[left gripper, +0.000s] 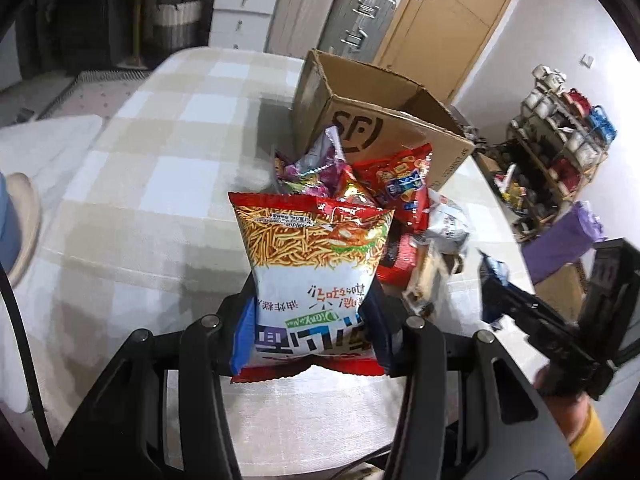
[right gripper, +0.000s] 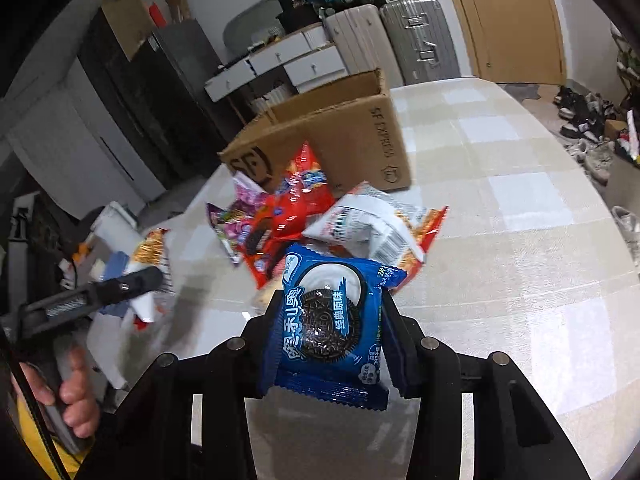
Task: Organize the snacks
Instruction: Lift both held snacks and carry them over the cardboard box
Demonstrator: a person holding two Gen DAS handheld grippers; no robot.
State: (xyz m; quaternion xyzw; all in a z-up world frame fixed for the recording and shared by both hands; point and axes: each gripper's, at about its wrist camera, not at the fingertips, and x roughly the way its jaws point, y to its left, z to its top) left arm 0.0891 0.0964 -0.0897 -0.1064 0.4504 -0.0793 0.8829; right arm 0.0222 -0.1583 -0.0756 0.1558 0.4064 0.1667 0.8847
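Note:
My left gripper (left gripper: 310, 320) is shut on a red and white bag of fried noodle sticks (left gripper: 312, 252), held upright above the table. My right gripper (right gripper: 330, 332) is shut on a blue Oreo packet (right gripper: 332, 320). An open SF cardboard box (left gripper: 372, 120) stands on the checked tablecloth beyond a pile of snack packets (left gripper: 384, 188). In the right wrist view the box (right gripper: 340, 136) is behind the pile (right gripper: 288, 216). The right gripper shows at the right of the left wrist view (left gripper: 496, 292), and the left gripper at the left of the right wrist view (right gripper: 136, 284).
The round table with a beige checked cloth (left gripper: 160, 152) extends left of the pile. Suitcases (left gripper: 356, 20) and white drawers (left gripper: 240, 12) stand against the far wall by a wooden door (left gripper: 452, 24). A cluttered shoe rack (left gripper: 560, 140) is off the table's right.

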